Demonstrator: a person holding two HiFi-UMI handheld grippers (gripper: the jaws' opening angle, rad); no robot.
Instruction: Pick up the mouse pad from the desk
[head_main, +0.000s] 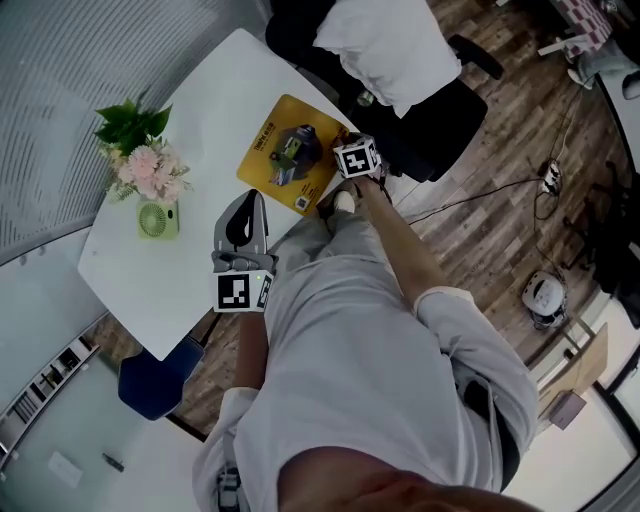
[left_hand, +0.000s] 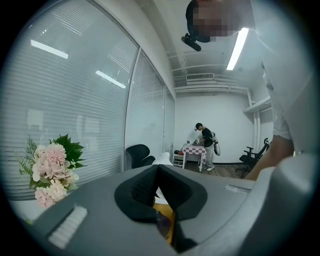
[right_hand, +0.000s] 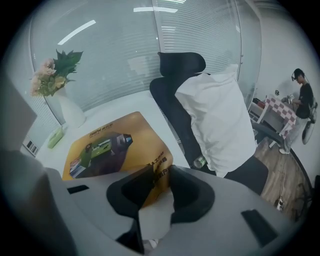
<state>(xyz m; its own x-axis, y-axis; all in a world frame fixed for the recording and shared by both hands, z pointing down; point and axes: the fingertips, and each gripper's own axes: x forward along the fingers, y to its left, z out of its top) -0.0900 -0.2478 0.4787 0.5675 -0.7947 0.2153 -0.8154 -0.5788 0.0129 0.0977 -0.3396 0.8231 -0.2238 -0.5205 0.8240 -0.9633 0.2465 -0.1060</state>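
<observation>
The yellow mouse pad (head_main: 285, 155) with a printed picture lies on the white desk (head_main: 160, 290), toward its far right edge. My right gripper (head_main: 335, 172) is at the pad's right corner, which overhangs the desk edge. In the right gripper view the pad (right_hand: 110, 145) spreads ahead, and its near corner runs up between the black pads of the right gripper (right_hand: 159, 172), which is shut on it. My left gripper (head_main: 250, 200) hovers over the desk's near edge, short of the pad. In the left gripper view its jaws (left_hand: 157, 170) meet with nothing between them, a yellow strip of pad showing below.
A vase of pink flowers (head_main: 145, 165) and a small green fan (head_main: 158, 218) stand left of the pad. A black office chair with a white garment (head_main: 390, 50) sits just beyond the desk's right edge. A blue seat (head_main: 155, 380) stands under the near corner.
</observation>
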